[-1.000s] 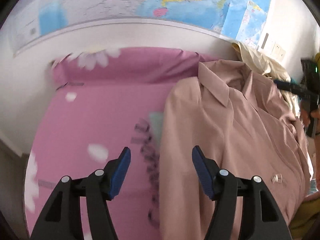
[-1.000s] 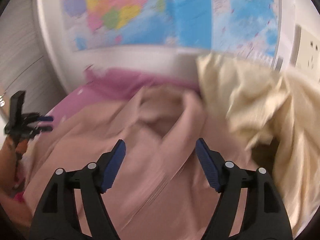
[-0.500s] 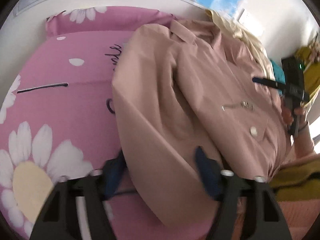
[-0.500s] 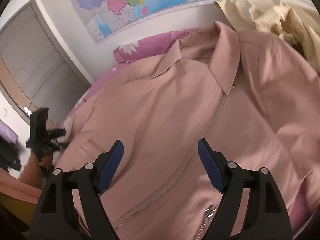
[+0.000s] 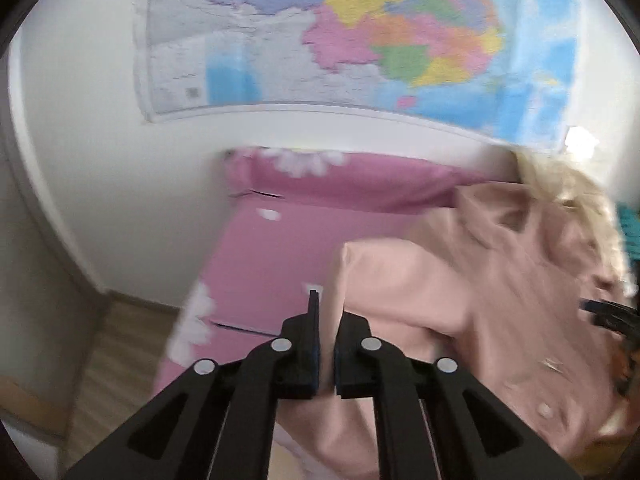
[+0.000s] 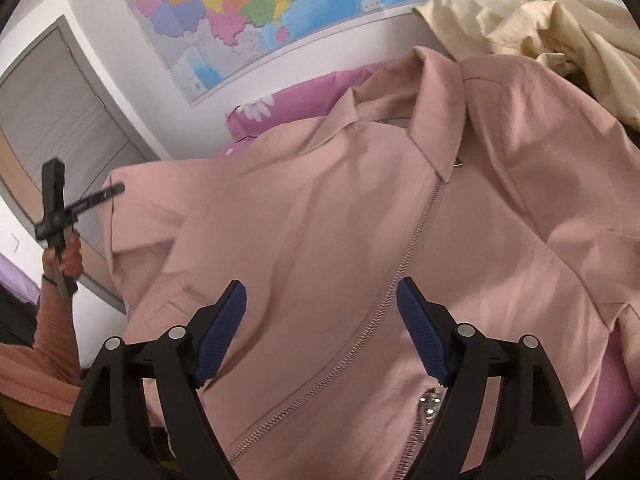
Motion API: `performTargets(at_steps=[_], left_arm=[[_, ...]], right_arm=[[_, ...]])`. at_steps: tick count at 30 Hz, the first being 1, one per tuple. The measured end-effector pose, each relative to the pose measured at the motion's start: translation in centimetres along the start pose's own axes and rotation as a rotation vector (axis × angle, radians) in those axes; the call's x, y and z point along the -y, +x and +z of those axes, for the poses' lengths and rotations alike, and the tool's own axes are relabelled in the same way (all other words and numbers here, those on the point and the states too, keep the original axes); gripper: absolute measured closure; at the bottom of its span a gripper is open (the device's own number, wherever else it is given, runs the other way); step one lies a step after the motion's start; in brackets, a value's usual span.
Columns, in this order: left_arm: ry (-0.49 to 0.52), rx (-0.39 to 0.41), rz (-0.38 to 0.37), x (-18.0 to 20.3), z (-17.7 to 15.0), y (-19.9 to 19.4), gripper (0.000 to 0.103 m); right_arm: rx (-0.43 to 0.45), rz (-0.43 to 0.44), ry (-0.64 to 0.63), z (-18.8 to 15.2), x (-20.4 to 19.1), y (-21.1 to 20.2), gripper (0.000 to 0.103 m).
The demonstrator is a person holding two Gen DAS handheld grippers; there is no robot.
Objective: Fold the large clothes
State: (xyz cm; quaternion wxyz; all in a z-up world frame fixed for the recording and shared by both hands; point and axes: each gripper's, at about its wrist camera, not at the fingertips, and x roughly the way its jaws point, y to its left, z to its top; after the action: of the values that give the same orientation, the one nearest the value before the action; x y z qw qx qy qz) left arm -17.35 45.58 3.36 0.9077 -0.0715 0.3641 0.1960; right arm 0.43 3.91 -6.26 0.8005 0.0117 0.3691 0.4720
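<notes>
- The left gripper (image 5: 326,328) has its jaws nearly closed, pinching the near-left edge of the pink jacket (image 5: 480,300).
- The right gripper (image 6: 320,328) hangs wide open and holds nothing above the jacket's zipper (image 6: 408,256); only its view shows the cream garment (image 6: 540,36) at the far right.

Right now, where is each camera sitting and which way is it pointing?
Left wrist: on the left hand-held gripper, facing the wall map across the pink bed; its jaws are shut on the pink jacket, lifting a fold.
Right wrist: on the right hand-held gripper, jaws open, looking down over the jacket's zipper and a cream garment; the person's left hand shows at left.
Shared: jacket, bed, map.
</notes>
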Motion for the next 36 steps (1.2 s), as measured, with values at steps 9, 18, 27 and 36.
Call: performTargets(at_steps=[9,18,27,36], left_arm=[[-0.103,-0.09,-0.065,0.7,-2.7,3.3,0.046],[0.03,-0.159,-0.517,9.4,-9.6,2.0,0.042],[0.204,-0.131,-0.592,17.4,-9.4,1.1,0.035],[0.226,-0.084,-0.656,20.5,-8.7,0.3,0.034]], right_arm=[[0.052,-0.08,0.081,-1.8,2.9,-3.7,0.026],[0.138,-0.312,0.173,-7.6,7.2,-14.5,0.019],[-0.005,-0.428,0.168,-13.9,8.1,-15.4,0.017],[-0.041,-0.491,0.1,-14.3,7.7,-12.0,0.023]])
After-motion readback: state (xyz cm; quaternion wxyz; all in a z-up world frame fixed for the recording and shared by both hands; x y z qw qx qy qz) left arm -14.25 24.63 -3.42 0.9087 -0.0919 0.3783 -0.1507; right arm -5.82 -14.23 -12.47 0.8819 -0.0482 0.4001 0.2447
